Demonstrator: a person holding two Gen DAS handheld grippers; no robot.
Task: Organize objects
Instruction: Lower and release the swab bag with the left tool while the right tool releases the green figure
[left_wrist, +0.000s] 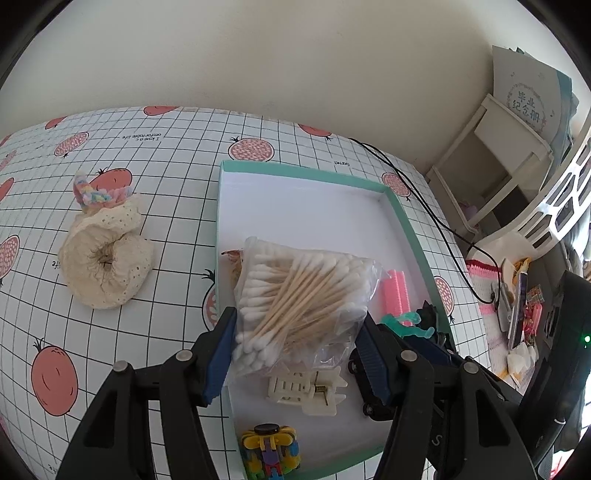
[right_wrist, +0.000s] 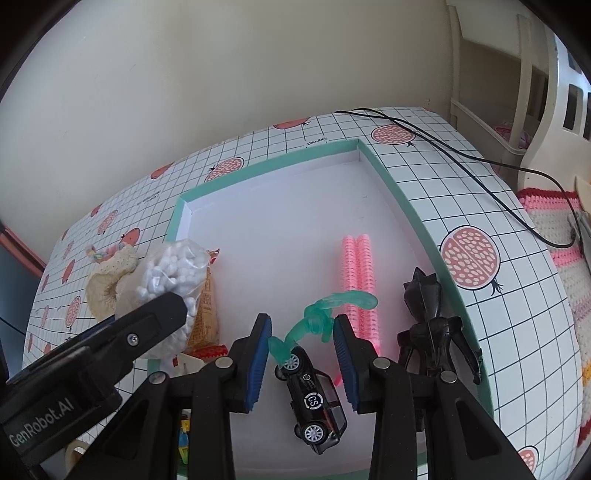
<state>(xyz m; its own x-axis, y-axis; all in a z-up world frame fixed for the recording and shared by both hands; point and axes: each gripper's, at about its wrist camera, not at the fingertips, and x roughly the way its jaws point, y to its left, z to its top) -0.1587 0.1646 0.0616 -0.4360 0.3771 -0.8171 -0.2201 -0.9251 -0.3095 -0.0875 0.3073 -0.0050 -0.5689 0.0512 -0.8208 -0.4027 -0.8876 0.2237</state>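
Plastic swab bag (left_wrist: 295, 295), cream hair clip (left_wrist: 306, 391) beneath

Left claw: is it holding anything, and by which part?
Yes. The left claw grips the swab bag across its near end, one pad on each side, above the tray.

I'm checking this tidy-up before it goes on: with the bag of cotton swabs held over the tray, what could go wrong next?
1. The left gripper pinches the bag of cotton swabs by thin plastic; it may slip out.
2. Set straight down, the bag would cover the cream hair clip and crowd the pink rollers.
3. The right gripper straddles the teal figure above the toy car; closing could knock either.
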